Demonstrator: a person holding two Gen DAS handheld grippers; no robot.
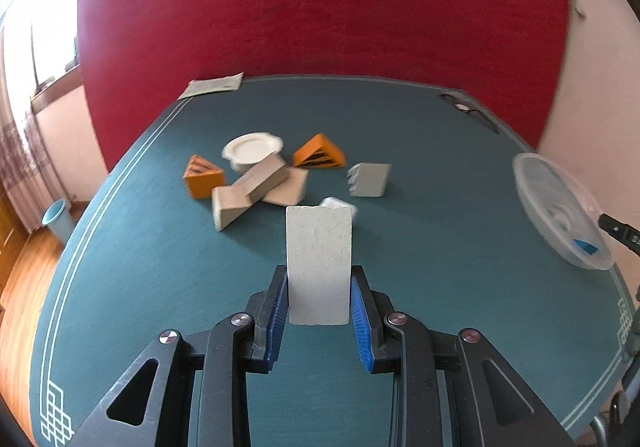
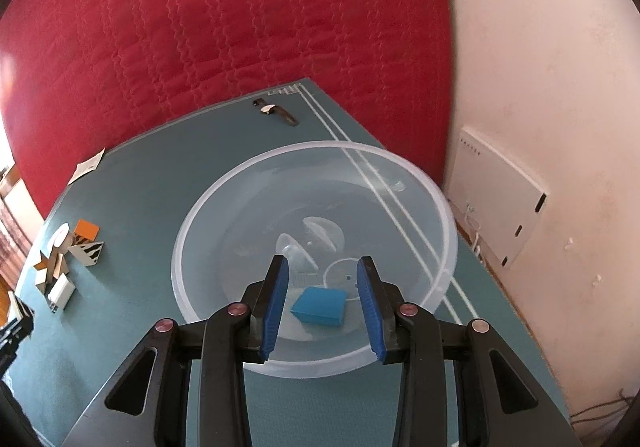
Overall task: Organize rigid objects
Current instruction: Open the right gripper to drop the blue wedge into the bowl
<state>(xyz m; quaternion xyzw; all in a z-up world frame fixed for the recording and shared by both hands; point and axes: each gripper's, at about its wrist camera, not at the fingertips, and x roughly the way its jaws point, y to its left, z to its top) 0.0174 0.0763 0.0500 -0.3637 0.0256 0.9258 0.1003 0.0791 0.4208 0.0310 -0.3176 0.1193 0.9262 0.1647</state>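
One green surface [image 1: 400, 127] carries everything, backed along its far edge by a red quilted cover [image 1: 320, 7]. Near its right edge sits a clear plastic bowl [image 2: 416, 175], wide and shallow, holding a blue block [image 2: 320, 306] on its floor toward the near wall; faint clear shapes beside the block are too transparent to identify. Toward the middle of the surface lies a loose cluster: two orange wedges [image 1: 320, 157], several pale grey blocks [image 1: 250, 189] leaning on one another, a grey block [image 1: 370, 179] just apart on the right, and a small white dish [image 1: 252, 147] at the far side. The left hand-held gripper [image 1: 319, 289] clamps a pale rectangular block [image 1: 319, 263] upright between its blue pads, nearer than the cluster. The right hand-held gripper [image 2: 323, 289] hangs over the bowl with its jaws spread, holding nothing, the blue block showing between them.
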